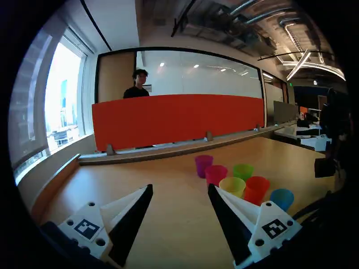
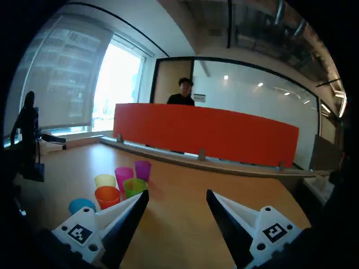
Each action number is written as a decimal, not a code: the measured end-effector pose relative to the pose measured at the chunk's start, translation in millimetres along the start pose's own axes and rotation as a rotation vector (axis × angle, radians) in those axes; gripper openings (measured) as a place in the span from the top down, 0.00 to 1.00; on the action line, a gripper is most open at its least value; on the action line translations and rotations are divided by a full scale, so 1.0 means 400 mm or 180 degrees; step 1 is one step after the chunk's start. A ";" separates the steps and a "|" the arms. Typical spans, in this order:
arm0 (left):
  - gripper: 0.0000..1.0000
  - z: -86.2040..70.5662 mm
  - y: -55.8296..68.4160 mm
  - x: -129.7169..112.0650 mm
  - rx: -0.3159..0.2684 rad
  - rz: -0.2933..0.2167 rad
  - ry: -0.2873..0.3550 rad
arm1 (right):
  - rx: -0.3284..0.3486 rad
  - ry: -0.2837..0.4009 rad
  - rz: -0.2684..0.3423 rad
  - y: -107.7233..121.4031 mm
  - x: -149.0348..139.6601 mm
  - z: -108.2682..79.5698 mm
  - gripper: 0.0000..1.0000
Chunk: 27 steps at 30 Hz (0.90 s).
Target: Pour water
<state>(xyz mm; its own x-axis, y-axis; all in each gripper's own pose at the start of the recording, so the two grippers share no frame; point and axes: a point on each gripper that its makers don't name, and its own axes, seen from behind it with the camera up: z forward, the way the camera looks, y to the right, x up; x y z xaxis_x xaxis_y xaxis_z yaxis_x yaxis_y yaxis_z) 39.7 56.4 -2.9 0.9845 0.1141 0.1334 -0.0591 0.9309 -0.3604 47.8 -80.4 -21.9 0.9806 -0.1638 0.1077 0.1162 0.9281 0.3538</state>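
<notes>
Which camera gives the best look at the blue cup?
The left gripper view: the blue cup shows its rim and most of its wall, next to the orange cup. In the right gripper view the cup is dimmer, near the edge, its lower part behind the right gripper.

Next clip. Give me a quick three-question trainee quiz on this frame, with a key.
1. True or false: the left gripper is shut on a cup.
2. How many cups stand on the table?
3. Which cup stands nearest the orange divider? A blue, B purple, C yellow.
Key: 1 false, it is open and empty; 2 six; 3 B, the purple cup.
</notes>
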 end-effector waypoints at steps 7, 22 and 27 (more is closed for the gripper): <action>0.09 0.002 0.027 -0.010 -0.0239 0.0098 -0.0129 | 0.0372 -0.0187 -0.0042 -0.053 -0.021 -0.010 0.01; 0.09 -0.001 0.099 -0.034 -0.0720 0.0128 -0.0345 | 0.0984 -0.0513 -0.0132 -0.137 -0.059 -0.036 0.01; 0.09 -0.002 0.115 -0.036 -0.0801 0.0150 -0.0364 | 0.1024 -0.0549 -0.0197 -0.142 -0.067 -0.038 0.01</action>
<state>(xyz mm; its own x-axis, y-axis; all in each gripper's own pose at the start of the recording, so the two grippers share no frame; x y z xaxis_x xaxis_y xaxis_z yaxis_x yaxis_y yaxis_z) 23.1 97.3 -21.9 0.9557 0.2069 0.2091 -0.0475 0.8099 -0.5846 17.4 -123.5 -59.0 0.9291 -0.2956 0.2221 0.0919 0.7665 0.6357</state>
